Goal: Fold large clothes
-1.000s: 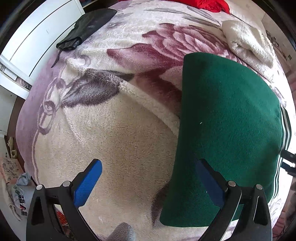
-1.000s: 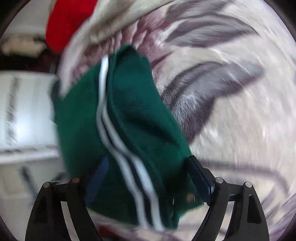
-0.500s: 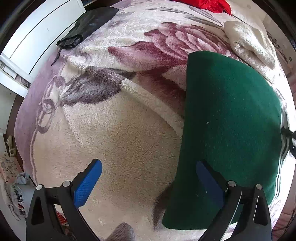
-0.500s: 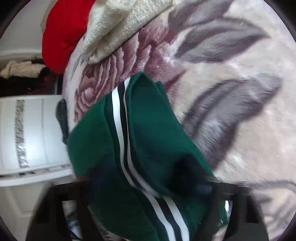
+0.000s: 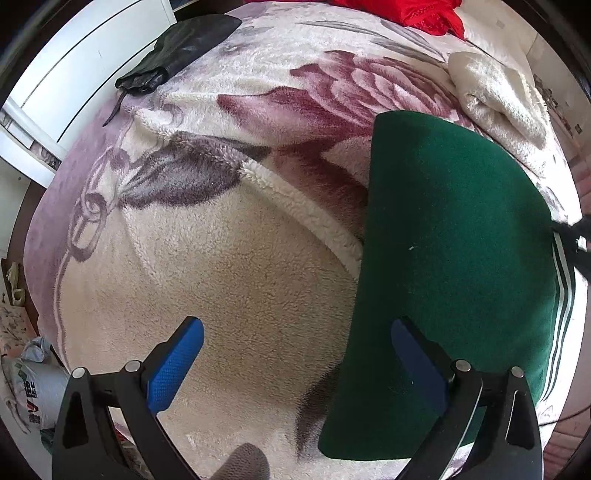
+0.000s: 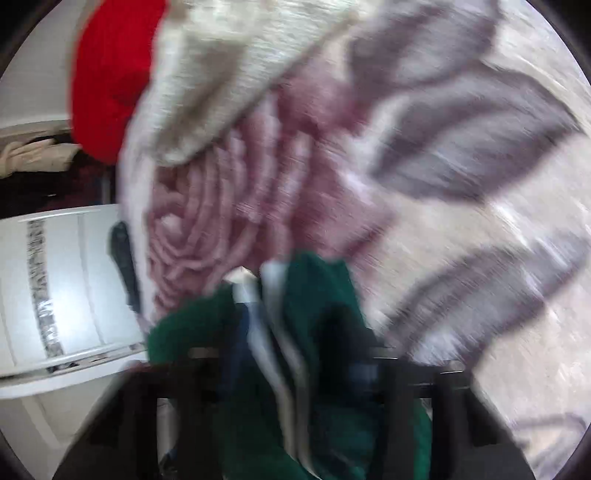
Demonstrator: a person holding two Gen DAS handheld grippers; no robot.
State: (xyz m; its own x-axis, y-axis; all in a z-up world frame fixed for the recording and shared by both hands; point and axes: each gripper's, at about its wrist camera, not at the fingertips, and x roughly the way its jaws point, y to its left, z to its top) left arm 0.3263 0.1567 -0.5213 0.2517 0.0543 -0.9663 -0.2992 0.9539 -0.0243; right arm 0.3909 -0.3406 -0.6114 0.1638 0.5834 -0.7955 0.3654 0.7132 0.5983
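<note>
A dark green garment (image 5: 454, 236) with white side stripes lies folded flat on the flowered fleece blanket (image 5: 229, 258). My left gripper (image 5: 295, 354) is open and empty, its right finger over the garment's near left edge. In the right wrist view, which is blurred by motion, my right gripper (image 6: 295, 362) is shut on the striped edge of the green garment (image 6: 317, 295), which bunches between the fingers. The right gripper's dark tip (image 5: 572, 236) shows at the garment's right edge in the left wrist view.
A cream towel (image 5: 495, 96) and a red cloth (image 5: 406, 11) lie at the far side of the bed. A black garment (image 5: 177, 48) lies at the far left near a white wardrobe (image 5: 74, 74). Bags sit on the floor (image 5: 26, 380) at the left.
The right gripper has swung with the striped edge, and the garment now bunches low between its fingers. The left gripper has stayed open and almost still.
</note>
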